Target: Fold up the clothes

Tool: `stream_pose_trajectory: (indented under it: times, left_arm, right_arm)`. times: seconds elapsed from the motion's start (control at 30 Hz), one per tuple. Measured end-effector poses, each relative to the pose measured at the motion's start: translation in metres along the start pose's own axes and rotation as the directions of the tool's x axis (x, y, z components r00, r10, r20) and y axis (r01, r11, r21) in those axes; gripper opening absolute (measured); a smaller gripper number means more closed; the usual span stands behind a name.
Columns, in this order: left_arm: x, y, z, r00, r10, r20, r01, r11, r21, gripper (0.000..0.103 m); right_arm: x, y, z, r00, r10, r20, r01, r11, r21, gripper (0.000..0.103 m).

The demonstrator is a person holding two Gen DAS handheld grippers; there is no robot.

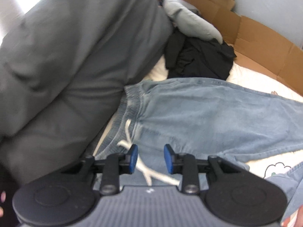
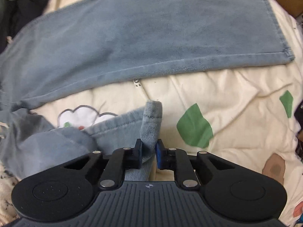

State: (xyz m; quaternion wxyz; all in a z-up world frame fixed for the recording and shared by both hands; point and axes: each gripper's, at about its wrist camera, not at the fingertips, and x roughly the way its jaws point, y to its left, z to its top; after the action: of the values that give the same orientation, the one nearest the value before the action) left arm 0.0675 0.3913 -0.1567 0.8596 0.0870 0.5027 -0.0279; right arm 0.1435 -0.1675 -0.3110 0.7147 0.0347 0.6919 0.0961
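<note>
- The jeans (image 1: 198, 113) lie spread on the bed quilt (image 2: 227, 98); only the left view shows their waistband and white drawstring (image 1: 128, 134) ahead of the spread left claw (image 1: 150, 158).
- Only the right view shows the right claw (image 2: 148, 154) pinching a leg hem.
- Dark clothes (image 1: 198, 60) beyond are blurred.

The left wrist camera sits low and close over the jeans (image 1: 208, 113) near their waistband, looking along the bed toward a cardboard box (image 1: 255, 36), while the right wrist camera looks down closely at the same jeans' leg
</note>
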Motion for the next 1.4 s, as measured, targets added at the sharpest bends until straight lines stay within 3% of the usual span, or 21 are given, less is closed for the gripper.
stream_pose_trajectory:
  times: [0.27, 0.37, 0.5, 0.67, 0.9, 1.13, 1.4]
  left_arm:
    - [-0.028, 0.019, -0.036, 0.997, -0.062, -0.039, 0.059, 0.995, -0.075, 0.033]
    - [-0.034, 0.017, -0.047, 0.996, -0.072, -0.059, 0.067, 0.994, -0.083, 0.033]
    - [-0.033, 0.015, -0.06, 0.994, -0.045, -0.098, 0.034, 0.994, -0.102, 0.033]
    - [-0.023, 0.014, -0.076, 0.988, -0.024, -0.154, 0.002, 0.989, -0.146, 0.033]
    - [0.001, 0.014, -0.091, 0.976, -0.011, -0.217, -0.027, 0.984, -0.175, 0.033]
    - [0.027, 0.021, -0.104, 0.964, -0.032, -0.262, -0.031, 0.972, -0.233, 0.033]
    - [0.063, 0.025, -0.129, 0.939, -0.063, -0.339, -0.037, 0.959, -0.282, 0.033]
  right_arm:
    - [-0.071, -0.018, -0.027, 0.992, 0.02, 0.124, -0.027, 0.998, 0.061, 0.012]
    - [-0.085, -0.048, -0.042, 0.992, 0.009, 0.123, -0.018, 0.997, 0.07, 0.012]
    - [-0.092, -0.099, -0.075, 0.984, 0.065, 0.164, -0.095, 0.978, 0.184, 0.012]
    - [-0.091, -0.135, -0.123, 0.97, 0.125, 0.209, -0.183, 0.94, 0.288, 0.012]
    - [-0.086, -0.166, -0.171, 0.967, 0.143, 0.212, -0.213, 0.909, 0.357, 0.012]
    - [-0.088, -0.167, -0.209, 0.97, 0.14, 0.199, -0.208, 0.903, 0.376, 0.012]
    - [-0.063, -0.172, -0.271, 0.984, 0.145, 0.106, -0.178, 0.871, 0.458, 0.012]
